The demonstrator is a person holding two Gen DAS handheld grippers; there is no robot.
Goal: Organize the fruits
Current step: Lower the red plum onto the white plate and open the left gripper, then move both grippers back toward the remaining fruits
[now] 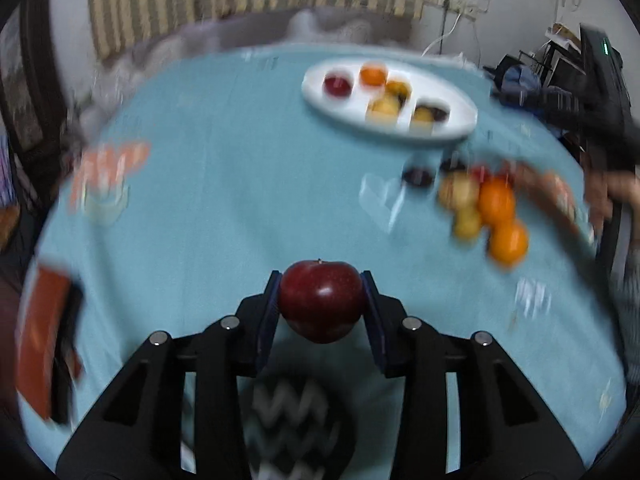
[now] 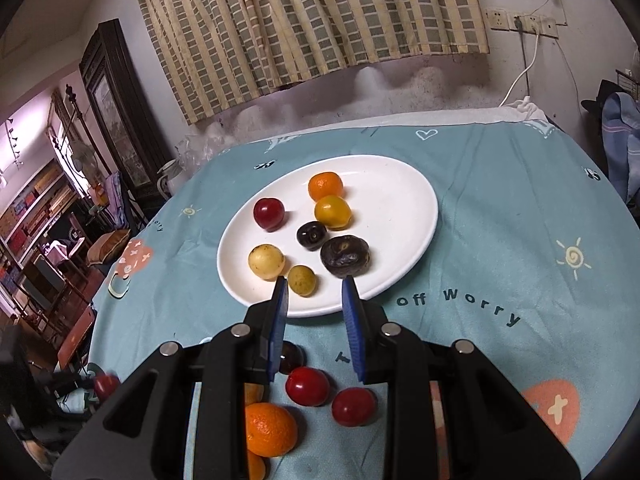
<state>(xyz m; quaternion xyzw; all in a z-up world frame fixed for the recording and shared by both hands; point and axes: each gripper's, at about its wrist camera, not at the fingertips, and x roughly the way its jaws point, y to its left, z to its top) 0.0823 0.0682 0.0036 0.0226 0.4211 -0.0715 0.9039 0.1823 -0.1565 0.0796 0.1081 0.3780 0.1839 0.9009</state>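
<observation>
My left gripper (image 1: 321,285) is shut on a dark red apple (image 1: 320,300) and holds it above the blue tablecloth. A white oval plate (image 1: 348,110) with several small fruits lies far ahead. Loose oranges (image 1: 502,216) and yellow fruits lie to the right. In the right wrist view my right gripper (image 2: 316,294) is open and empty over the near rim of the white plate (image 2: 400,200). The plate holds an orange (image 2: 325,186), a red fruit (image 2: 269,213), yellow fruits and two dark ones. Two red fruits (image 2: 307,386) and an orange (image 2: 270,428) lie on the cloth under the gripper.
The left wrist view is motion-blurred. A red-brown object (image 1: 40,344) lies at the table's left edge. A person's hand (image 1: 612,196) shows at the far right. A curtain and wall stand behind the table; a cabinet (image 2: 116,108) and cluttered room lie to the left.
</observation>
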